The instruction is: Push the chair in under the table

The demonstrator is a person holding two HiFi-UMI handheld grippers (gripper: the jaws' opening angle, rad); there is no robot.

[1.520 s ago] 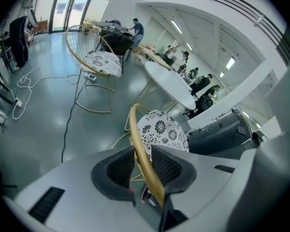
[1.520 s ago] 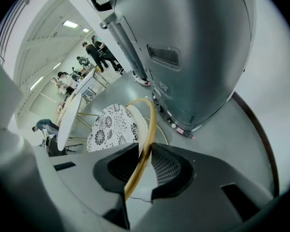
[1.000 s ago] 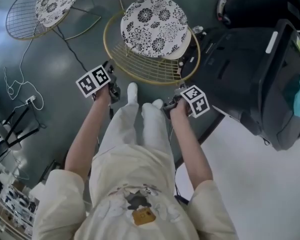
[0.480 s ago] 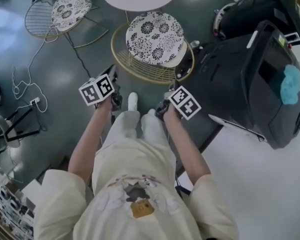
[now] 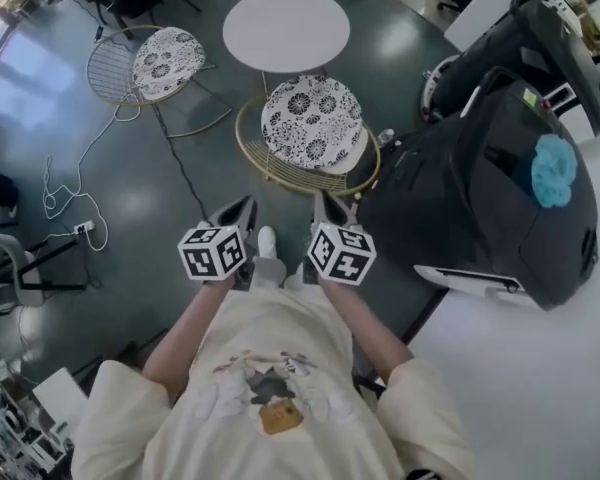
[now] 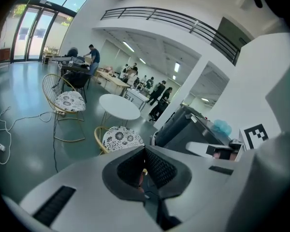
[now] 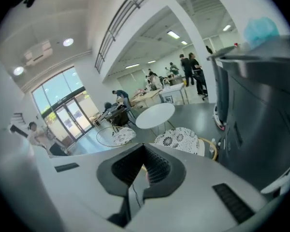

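Closing: the left hand-held gripper [image 5: 244,206] and the right hand-held gripper [image 5: 326,204] have just been closing. Each pair of jaws now meets, with nothing between them. The two are held side by side above the person's white shoes [image 5: 267,240].
Chair: the chair [image 5: 313,123] has a patterned cushion on a gold wire frame. It stands on the grey floor [image 5: 130,198] ahead of both grippers and apart from them. The seat's far edge lies at the near rim of the round white table [image 5: 286,28], and most of the seat is outside it.
Right of chair: a large black case [image 5: 480,198] stands close against the wire frame, with a fluffy blue ball [image 5: 552,168] on top.
Left of chair: a black cable [image 5: 175,153] runs past the frame. A second chair [image 5: 163,63] stands well apart, and a white cable [image 5: 65,183] lies farther left.
Head view only: the person's arms, the marker cubes and a pale floor patch [image 5: 520,388] at lower right.
Gripper views only: people at desks [image 6: 154,88] far behind the table, tall windows [image 6: 29,33] and a balcony railing [image 6: 174,21].
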